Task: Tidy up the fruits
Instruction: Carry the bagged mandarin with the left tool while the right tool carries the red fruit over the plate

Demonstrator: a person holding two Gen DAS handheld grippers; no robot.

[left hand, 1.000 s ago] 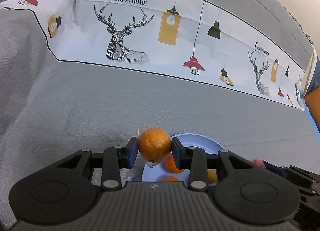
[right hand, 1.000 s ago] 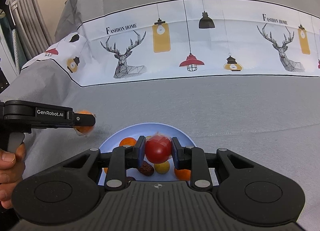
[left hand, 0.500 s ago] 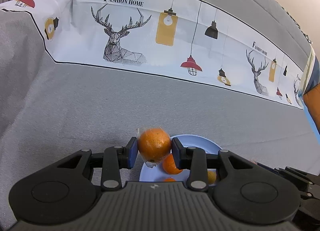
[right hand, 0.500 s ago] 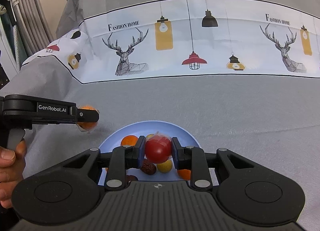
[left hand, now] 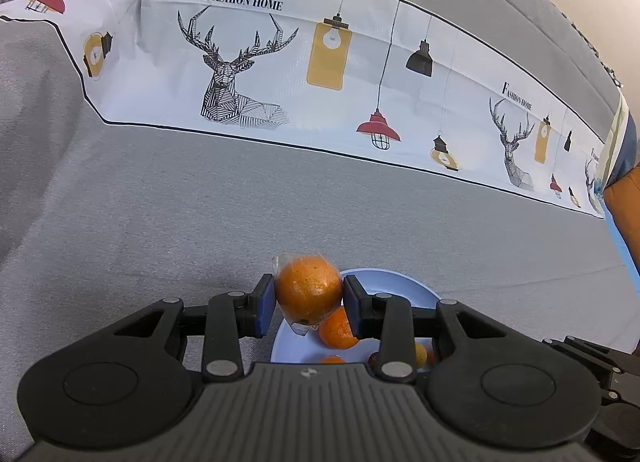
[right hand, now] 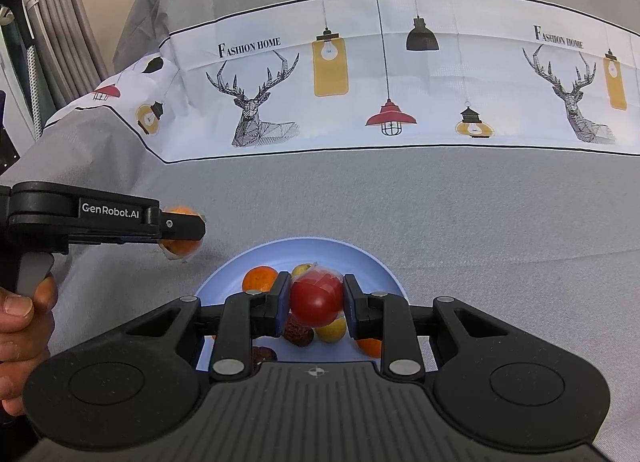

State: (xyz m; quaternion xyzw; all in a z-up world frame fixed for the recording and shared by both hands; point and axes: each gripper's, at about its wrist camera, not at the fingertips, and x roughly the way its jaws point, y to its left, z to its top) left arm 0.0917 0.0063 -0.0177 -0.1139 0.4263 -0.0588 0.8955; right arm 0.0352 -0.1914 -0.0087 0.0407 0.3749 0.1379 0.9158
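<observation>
My left gripper [left hand: 309, 298] is shut on an orange wrapped in clear film [left hand: 307, 289], held above the left rim of a light blue plate [left hand: 396, 280]. The same orange [right hand: 182, 248] shows in the right wrist view, left of the plate [right hand: 360, 256]. My right gripper [right hand: 316, 298] is shut on a red fruit in clear film [right hand: 317, 298], held over the plate. On the plate lie an orange [right hand: 259, 279], a yellow fruit [right hand: 331, 331], dark wrinkled dates [right hand: 298, 335] and another orange [right hand: 370, 346], partly hidden by the fingers.
A grey tablecloth [left hand: 200, 202] with a white band of deer and lamp prints [left hand: 280, 74] covers the table. A hand [right hand: 20, 326] holds the left gripper's handle. Grey curtains [right hand: 60, 22] hang at the far left. An orange and blue object [left hand: 624, 202] sits at the right edge.
Both views have drifted slightly, with the plate and the cloth's print shifting a little in frame. Both grips are unchanged.
</observation>
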